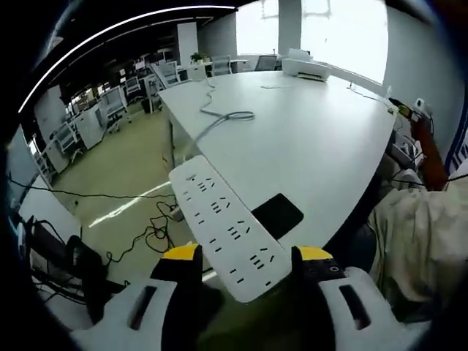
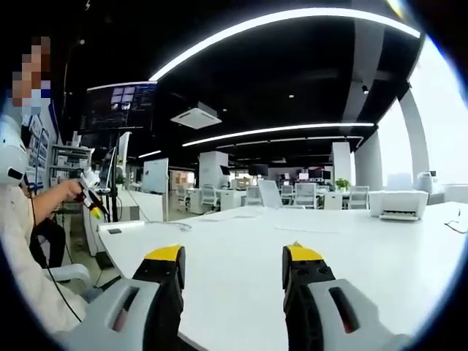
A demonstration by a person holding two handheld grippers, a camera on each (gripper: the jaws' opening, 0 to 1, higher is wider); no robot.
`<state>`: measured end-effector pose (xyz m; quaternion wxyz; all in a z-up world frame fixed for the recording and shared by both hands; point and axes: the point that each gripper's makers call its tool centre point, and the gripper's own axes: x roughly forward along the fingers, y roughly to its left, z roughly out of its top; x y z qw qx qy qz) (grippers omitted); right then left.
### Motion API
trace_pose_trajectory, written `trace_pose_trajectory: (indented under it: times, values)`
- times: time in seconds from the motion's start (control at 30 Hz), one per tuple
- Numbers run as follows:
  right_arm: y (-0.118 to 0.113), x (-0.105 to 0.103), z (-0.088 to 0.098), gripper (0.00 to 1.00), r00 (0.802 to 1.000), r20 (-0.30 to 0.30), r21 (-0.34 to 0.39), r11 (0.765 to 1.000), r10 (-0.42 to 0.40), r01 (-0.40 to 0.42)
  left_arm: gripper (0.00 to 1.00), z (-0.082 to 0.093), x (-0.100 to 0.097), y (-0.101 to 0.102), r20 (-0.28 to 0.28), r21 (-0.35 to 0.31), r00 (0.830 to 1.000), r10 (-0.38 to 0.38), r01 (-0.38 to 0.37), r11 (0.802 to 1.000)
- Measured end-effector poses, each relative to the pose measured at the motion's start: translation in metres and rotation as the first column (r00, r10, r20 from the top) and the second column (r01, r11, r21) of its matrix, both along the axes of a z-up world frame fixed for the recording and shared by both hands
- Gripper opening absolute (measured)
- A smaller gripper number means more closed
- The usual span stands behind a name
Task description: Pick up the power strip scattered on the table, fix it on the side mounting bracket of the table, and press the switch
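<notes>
Right, the left tool has the power strip between its yellow-tipped jaws, gripping the near end, and the white bar runs up and away from the tool to the left, sockets facing the camera. Its long axis lies roughly along the jaws' forward line, tilted left, with the far end carrying the grey cord that trails back over the white table. The strip hangs out past the table's near corner, above the floor, just beside a dark flat rectangle lying at the table edge right of the strip. Whether the jaws are pinching hard or only framing the strip I can't quite tell, but it appears lifted and carried, so I'd call it held. Over in the right gripper view, the right tool stands with jaws apart and nothing between them, looking flat across the table top toward a white printer far ahead. A person sits off to its left. My read: the left tool is the one placed to carry the strip to the side bracket, which I can't pick out here.
</notes>
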<state>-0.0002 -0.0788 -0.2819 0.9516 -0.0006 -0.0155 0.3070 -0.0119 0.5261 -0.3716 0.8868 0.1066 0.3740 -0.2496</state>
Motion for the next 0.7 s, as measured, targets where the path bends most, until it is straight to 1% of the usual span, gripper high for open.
trace_pose_trajectory:
  times: [0.13, 0.23, 0.3, 0.57, 0.7]
  values:
    - [0.0, 0.0, -0.003, 0.49, 1.0, -0.004, 0.001, 1.0, 0.004, -0.004, 0.51, -0.006, 0.001, 0.0, -0.03, 0.0, 0.999, -0.018, 0.018, 1.0]
    - [0.0, 0.001, -0.004, 0.48, 1.0, -0.006, -0.001, 1.0, 0.007, -0.007, 0.5, -0.01, 0.002, 0.003, -0.042, 0.017, 0.999, -0.017, 0.018, 1.0]
    - [0.001, 0.001, -0.005, 0.48, 1.0, -0.011, -0.001, 1.0, 0.01, -0.01, 0.5, -0.011, 0.002, 0.004, -0.05, 0.017, 0.999, -0.016, 0.017, 1.0]
    - [-0.002, 0.0, -0.007, 0.48, 1.0, -0.011, 0.004, 1.0, 0.008, -0.007, 0.47, -0.014, 0.002, 0.001, -0.085, 0.027, 0.995, -0.056, 0.058, 0.998]
    - [-0.003, 0.0, -0.008, 0.48, 1.0, -0.013, 0.002, 1.0, 0.006, -0.006, 0.47, -0.015, 0.005, 0.001, -0.097, 0.025, 0.993, -0.062, 0.065, 0.998]
